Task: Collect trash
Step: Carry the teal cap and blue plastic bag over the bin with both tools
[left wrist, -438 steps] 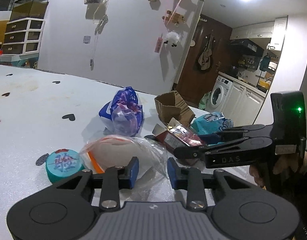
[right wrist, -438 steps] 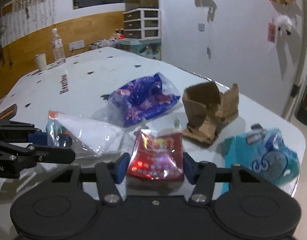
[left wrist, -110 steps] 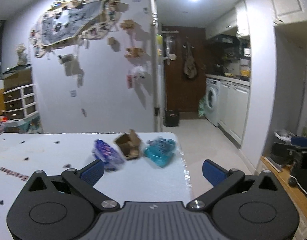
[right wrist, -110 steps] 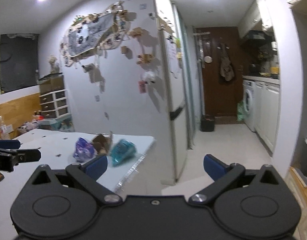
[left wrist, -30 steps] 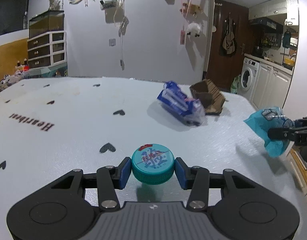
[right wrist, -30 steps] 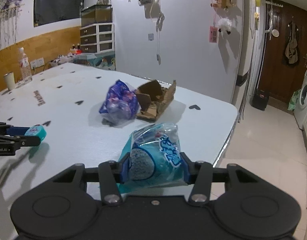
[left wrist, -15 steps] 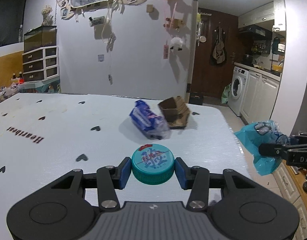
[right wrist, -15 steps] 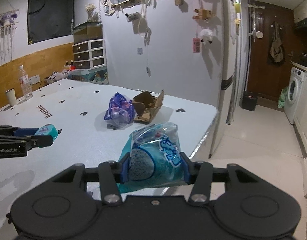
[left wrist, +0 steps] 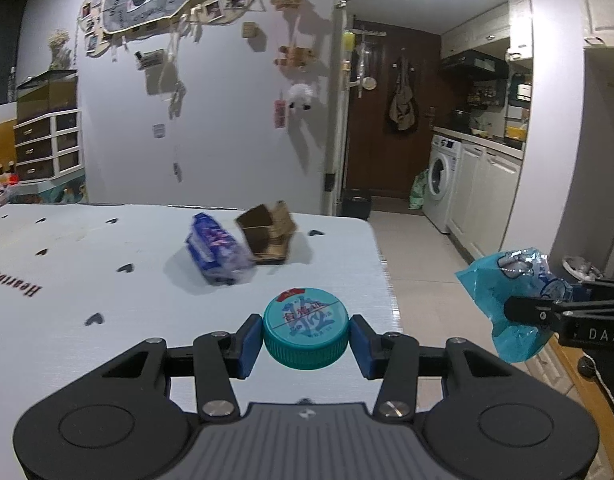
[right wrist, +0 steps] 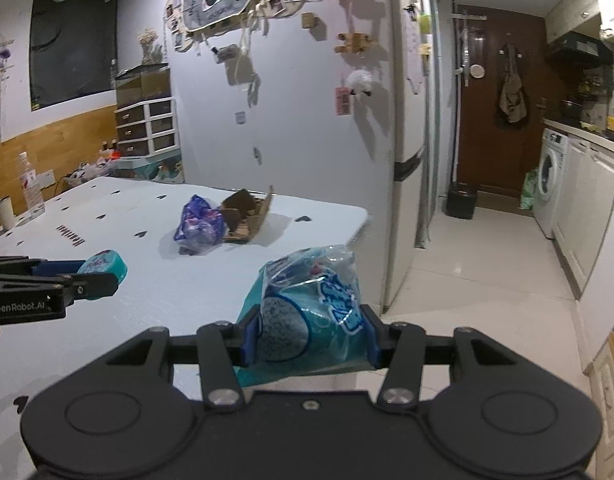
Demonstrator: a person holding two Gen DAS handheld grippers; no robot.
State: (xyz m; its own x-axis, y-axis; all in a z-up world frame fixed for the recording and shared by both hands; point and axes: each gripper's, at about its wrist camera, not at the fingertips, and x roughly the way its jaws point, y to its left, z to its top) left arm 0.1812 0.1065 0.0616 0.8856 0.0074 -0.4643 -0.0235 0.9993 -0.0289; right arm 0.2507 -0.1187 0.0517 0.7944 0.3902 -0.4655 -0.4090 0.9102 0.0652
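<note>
A water bottle [right wrist: 30, 184] and a cup [right wrist: 4, 213] stand at the table's [right wrist: 147, 292] far left edge. A washing machine [left wrist: 441, 192] sits by the brown door [left wrist: 381, 136].

One teal bottle cap [left wrist: 306, 332], one teal plastic bag [right wrist: 311, 312], one purple wrapper [left wrist: 217, 254], one torn cardboard box [left wrist: 269, 236], one water bottle [right wrist: 29, 188], one cup [right wrist: 4, 213].
</note>
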